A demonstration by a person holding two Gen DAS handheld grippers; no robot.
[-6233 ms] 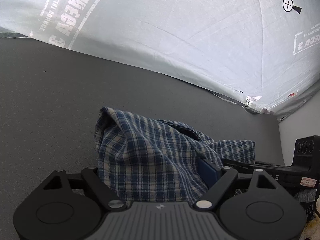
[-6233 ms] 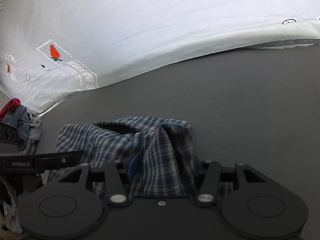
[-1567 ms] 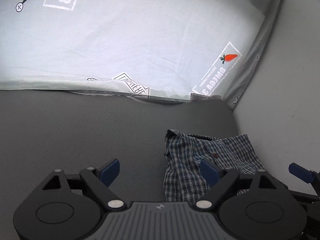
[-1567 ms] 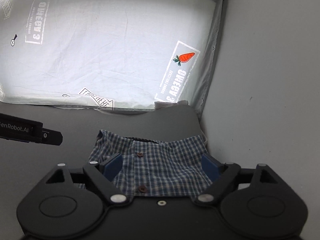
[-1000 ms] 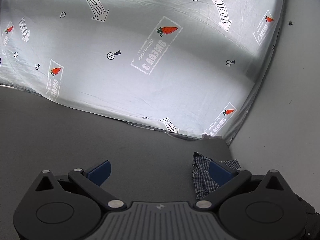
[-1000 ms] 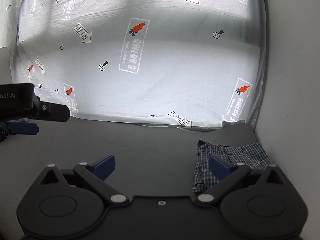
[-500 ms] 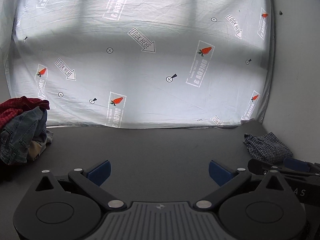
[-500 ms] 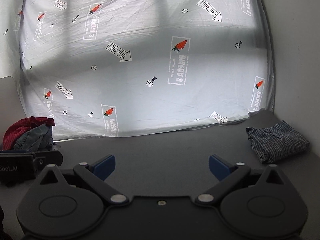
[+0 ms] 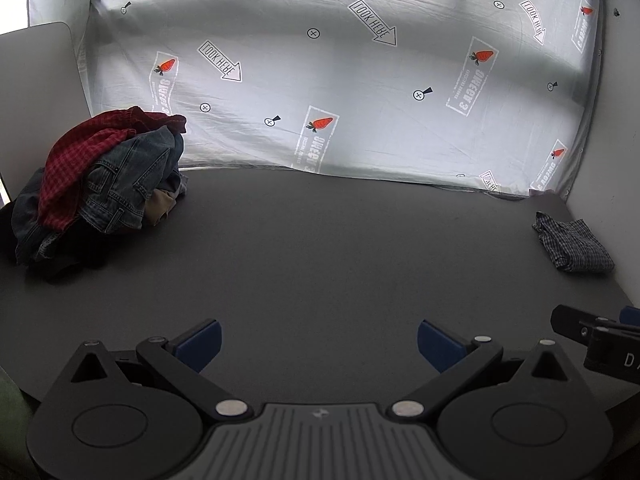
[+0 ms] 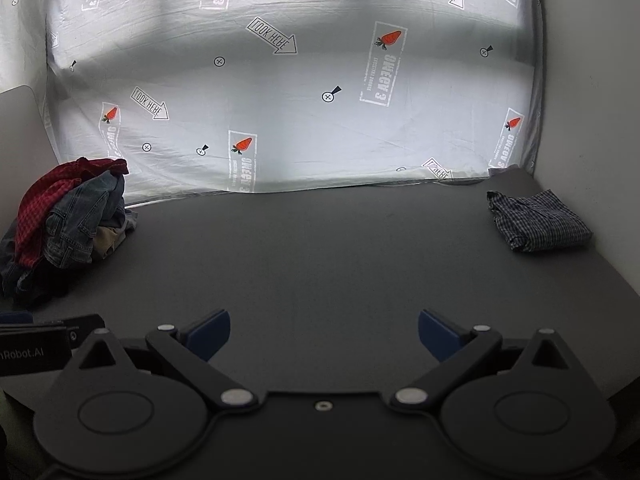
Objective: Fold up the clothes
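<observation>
At the far right corner of the dark grey table (image 10: 340,260), a folded blue-and-white checked shirt (image 10: 538,220) lies flat in a compact bundle, close to the white side wall (image 10: 592,120) and just in front of the hanging backdrop sheet (image 10: 280,100). In the left wrist view the same folded shirt (image 9: 572,246) sits by the table's right edge. Neither gripper touches it.

Across the table, at the far left corner, an unfolded pile of clothes (image 10: 68,224) is heaped up: a red checked garment (image 9: 80,152) draped on top, blue denim (image 9: 124,184) under it, a bit of tan fabric low at the front, and darker cloth at the base. The pile rests against the foot of the sheet, well apart from the folded shirt.

Between them the table's middle is bare grey.

The right gripper (image 10: 324,332) hovers over the near edge of the table with its blue-padded fingers spread wide and nothing between them. The left gripper (image 9: 318,340) is likewise wide apart and empty above the near edge. Each gripper shows at the margin of the other's view, side by side.

The sheet is pale, printed with carrots, arrows and small crosshair marks.
</observation>
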